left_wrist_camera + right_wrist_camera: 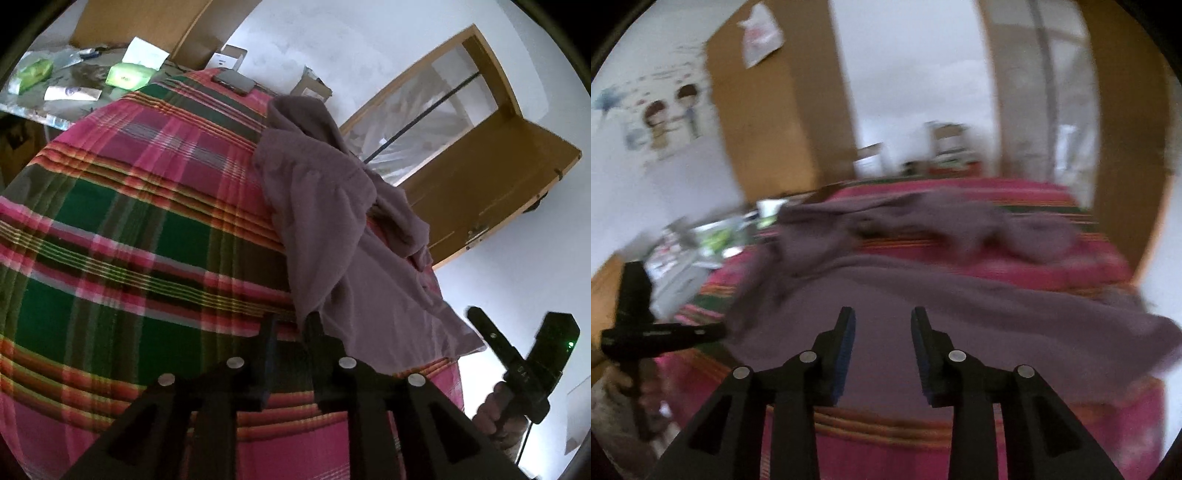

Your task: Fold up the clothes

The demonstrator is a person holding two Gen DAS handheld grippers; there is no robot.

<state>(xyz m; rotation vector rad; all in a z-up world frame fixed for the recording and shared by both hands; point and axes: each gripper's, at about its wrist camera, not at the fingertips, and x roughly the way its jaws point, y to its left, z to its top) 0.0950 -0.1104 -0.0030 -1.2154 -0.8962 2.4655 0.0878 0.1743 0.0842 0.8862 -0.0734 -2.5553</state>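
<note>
The mauve garment [332,221] lies crumpled and unfolded on the plaid bedspread [129,240], along its edge toward the door; in the right wrist view it [923,295] spreads wide across the bed, blurred.

Left gripper [291,332]: jaws slightly parted at 6 o'clock, tips at the garment's near hem. Nothing is clamped between them; the cloth lies just beside the right-hand finger.

Right gripper [882,325]: jaws apart over the garment, nothing between the pads. In the left wrist view it [517,354] appears at 4 o'clock, off the bed edge, held by a hand [495,413].

A phone [234,82] lies on the bedspread at 12 o'clock. A cluttered table [22,105] stands at 10 o'clock. A wooden door [491,184] stands at 2 o'clock.
</note>
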